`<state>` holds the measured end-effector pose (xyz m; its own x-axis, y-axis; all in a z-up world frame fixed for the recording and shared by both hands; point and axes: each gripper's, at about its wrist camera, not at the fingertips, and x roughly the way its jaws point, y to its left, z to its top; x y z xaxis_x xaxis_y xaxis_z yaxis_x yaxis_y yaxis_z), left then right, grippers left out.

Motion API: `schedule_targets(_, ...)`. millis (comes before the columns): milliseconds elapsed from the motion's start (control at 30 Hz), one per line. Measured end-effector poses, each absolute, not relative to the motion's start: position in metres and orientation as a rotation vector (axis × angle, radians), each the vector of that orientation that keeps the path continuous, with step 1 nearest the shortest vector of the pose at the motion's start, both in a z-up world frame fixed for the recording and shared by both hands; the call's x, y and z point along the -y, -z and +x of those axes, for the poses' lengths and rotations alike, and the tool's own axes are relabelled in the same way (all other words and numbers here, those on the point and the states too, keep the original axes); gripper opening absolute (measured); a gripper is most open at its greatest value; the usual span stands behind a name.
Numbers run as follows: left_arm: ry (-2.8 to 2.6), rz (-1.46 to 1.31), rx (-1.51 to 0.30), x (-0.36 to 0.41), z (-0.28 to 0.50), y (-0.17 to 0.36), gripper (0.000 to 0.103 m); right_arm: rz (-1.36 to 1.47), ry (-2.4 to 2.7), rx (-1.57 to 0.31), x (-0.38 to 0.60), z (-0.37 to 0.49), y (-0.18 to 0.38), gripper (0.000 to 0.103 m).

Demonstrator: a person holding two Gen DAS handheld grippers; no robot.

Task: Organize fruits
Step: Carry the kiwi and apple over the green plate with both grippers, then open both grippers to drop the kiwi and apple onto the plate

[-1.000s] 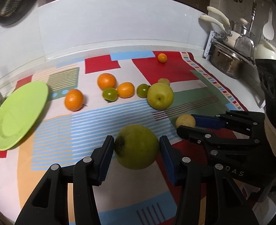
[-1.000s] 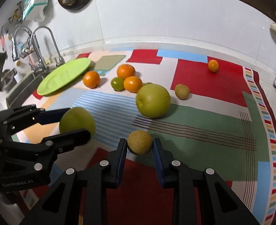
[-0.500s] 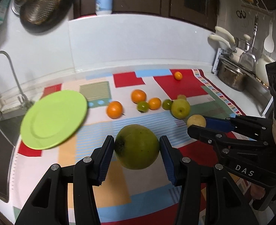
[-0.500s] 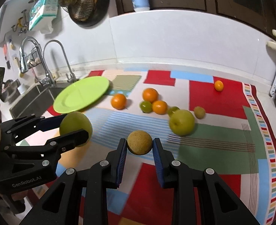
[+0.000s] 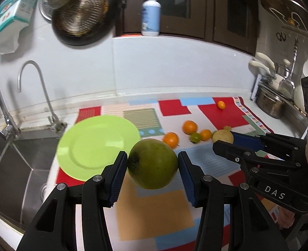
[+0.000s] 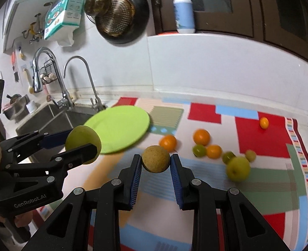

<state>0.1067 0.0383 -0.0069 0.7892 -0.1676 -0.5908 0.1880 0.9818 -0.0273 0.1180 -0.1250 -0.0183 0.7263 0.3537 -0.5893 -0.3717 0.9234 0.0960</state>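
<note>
My left gripper [image 5: 152,164] is shut on a large green apple [image 5: 152,164] and holds it above the patterned mat, just right of the lime green plate [image 5: 95,144]. My right gripper [image 6: 155,161] is shut on a small brown round fruit [image 6: 155,161], also held in the air. In the right wrist view the left gripper [image 6: 81,144] with its apple shows at the left, before the plate [image 6: 120,131]. On the mat lie several oranges [image 6: 201,137], small green fruits [image 6: 199,150] and another green apple [image 6: 237,168].
A steel sink [image 5: 13,163] with taps [image 5: 47,102] lies left of the plate. A pot and utensil rack [image 5: 273,102] stand at the far right. A soap bottle [image 5: 150,14] stands on the ledge above the white backsplash. A small orange [image 6: 263,123] lies far back.
Both grippers have risen and drawn back with their fruits. The view has swung left, so the plate now sits close beside the left gripper's apple and the sink has come into view.
</note>
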Motion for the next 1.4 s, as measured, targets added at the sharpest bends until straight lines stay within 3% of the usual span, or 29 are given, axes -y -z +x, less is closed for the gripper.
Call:
schedule_targets(600,0.115,0.041,-0.695,-0.133,0.160,0.040,0.049,-0.052,-0.503,-0.694,0.009,0.180,0.043,0.029)
schedule_targets(1133,0.154,0.023,-0.784,-0.155,0.216,0.080,0.049,-0.083,-0.505,-0.811,-0.021,0.235,0.082,0.029)
schedule_targets(1267,0.131,0.033,-0.748,-0.156,0.216,0.077,0.062,-0.077,-0.491,-0.816,-0.020,0.241,0.085,0.032)
schedule_targets(1300,0.123,0.039,-0.739,-0.156,0.214,0.075,0.062,-0.074,-0.482,-0.816,-0.020,0.241,0.085,0.038)
schedule_targets(1400,0.096,0.047,-0.721,-0.158,0.210,0.069,0.065,-0.067,-0.456,-0.805,-0.015,0.239,0.082,0.040)
